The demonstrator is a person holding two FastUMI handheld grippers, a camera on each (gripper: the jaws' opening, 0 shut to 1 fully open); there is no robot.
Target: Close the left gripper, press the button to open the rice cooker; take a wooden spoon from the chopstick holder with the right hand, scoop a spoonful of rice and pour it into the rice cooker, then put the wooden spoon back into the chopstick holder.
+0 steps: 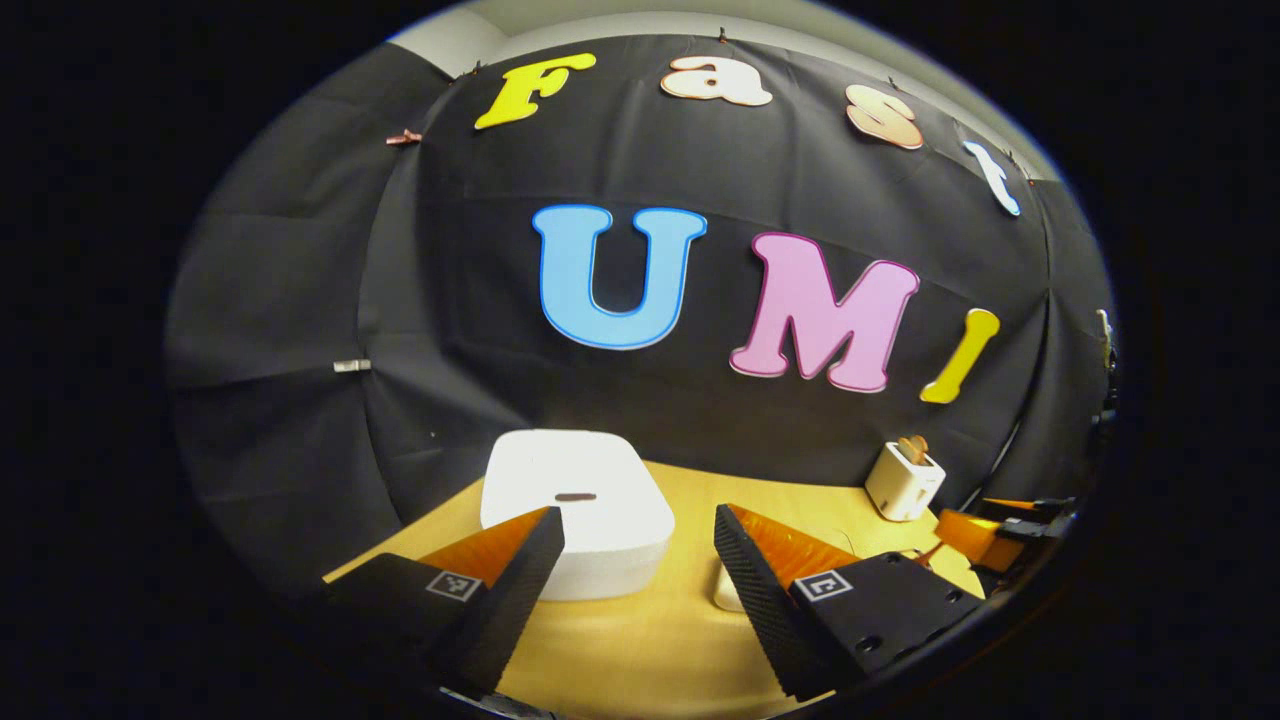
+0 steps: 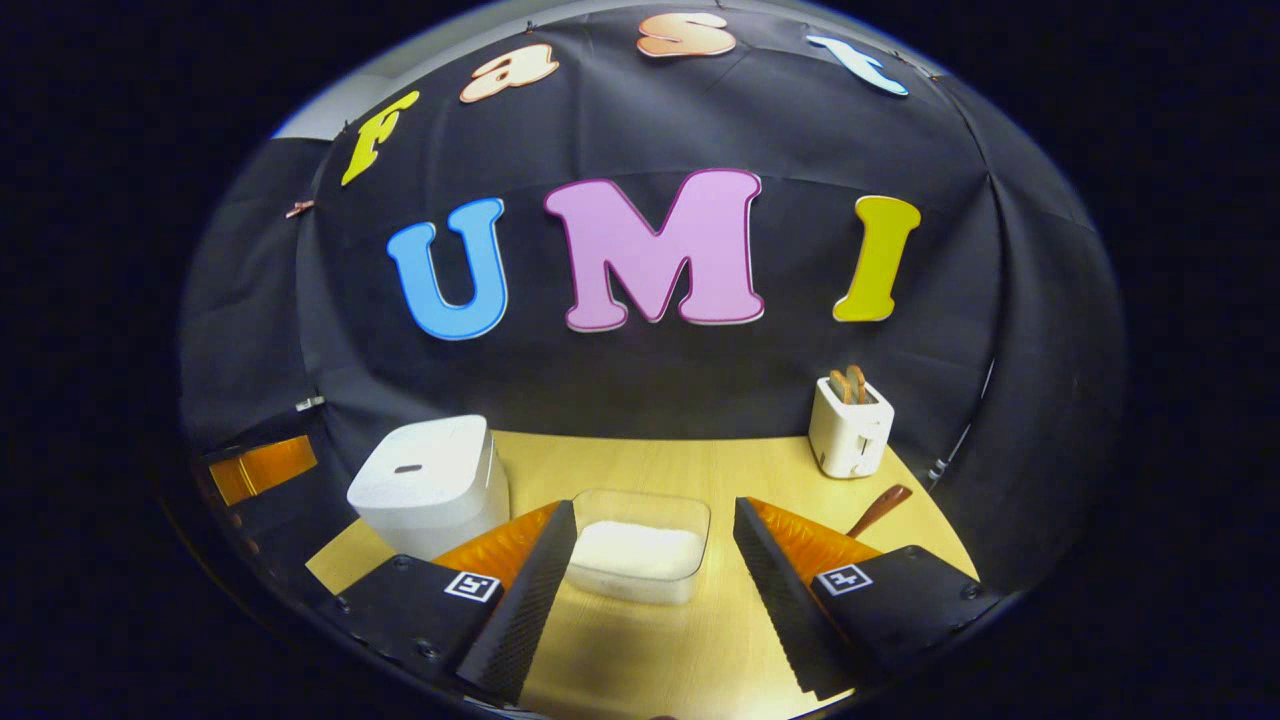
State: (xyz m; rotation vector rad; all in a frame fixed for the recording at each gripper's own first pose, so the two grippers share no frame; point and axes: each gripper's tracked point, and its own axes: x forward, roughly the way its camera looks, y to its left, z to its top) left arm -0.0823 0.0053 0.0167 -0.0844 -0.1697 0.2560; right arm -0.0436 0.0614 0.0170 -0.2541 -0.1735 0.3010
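Note:
The white rice cooker (image 1: 575, 510) stands shut on the wooden table, its dark button slot (image 1: 575, 496) on the lid. My left gripper (image 1: 640, 540) hovers just in front of it, open, holding nothing. In the right gripper view the cooker (image 2: 430, 485) sits at the left. A clear tub of rice (image 2: 640, 548) lies straight ahead between the fingers of my open, empty right gripper (image 2: 655, 530). The white chopstick holder (image 2: 850, 428) stands at the back right with wooden spoon handles (image 2: 850, 383) sticking up. From the left gripper view the holder (image 1: 903, 482) is far right.
A loose wooden spoon (image 2: 880, 508) lies on the table (image 2: 700, 470) in front of the holder. The black cloth wall closes the back and sides. The other gripper shows at the view's edge (image 1: 1000, 530), and likewise (image 2: 260, 468).

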